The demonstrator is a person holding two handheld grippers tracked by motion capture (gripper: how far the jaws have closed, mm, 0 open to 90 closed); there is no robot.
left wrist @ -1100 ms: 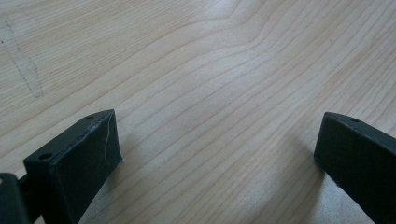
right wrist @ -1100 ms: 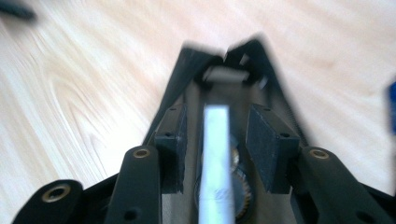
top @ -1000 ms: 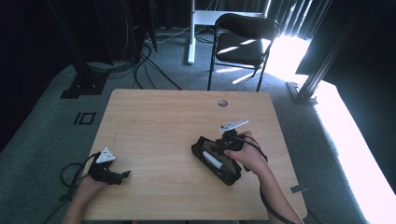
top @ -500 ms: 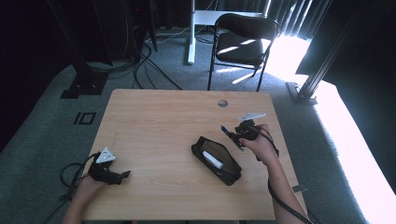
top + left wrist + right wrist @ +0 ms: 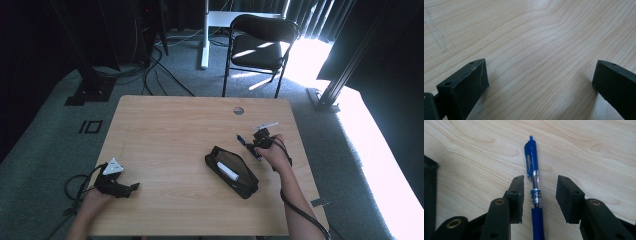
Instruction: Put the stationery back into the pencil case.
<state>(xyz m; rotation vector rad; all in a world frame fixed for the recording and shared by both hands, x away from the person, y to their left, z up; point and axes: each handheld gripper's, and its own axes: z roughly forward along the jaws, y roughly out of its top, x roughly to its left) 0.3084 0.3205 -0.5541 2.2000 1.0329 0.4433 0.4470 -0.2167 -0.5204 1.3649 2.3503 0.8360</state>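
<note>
Your right gripper (image 5: pixel 539 195) straddles the blue plastic click pen (image 5: pixel 534 186) at frame centre, jaws spread and just narrowing, unevenly spaced: closing may roll it. Your left gripper (image 5: pixel 540 82) rests spread.

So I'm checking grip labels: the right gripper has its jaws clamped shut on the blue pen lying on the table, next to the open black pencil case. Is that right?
Not quite. The right gripper is not clamped: in the right gripper view its jaws stand open on either side of the blue pen, with a gap on the right side. The pen does lie on the table, beside the open black pencil case.
</note>
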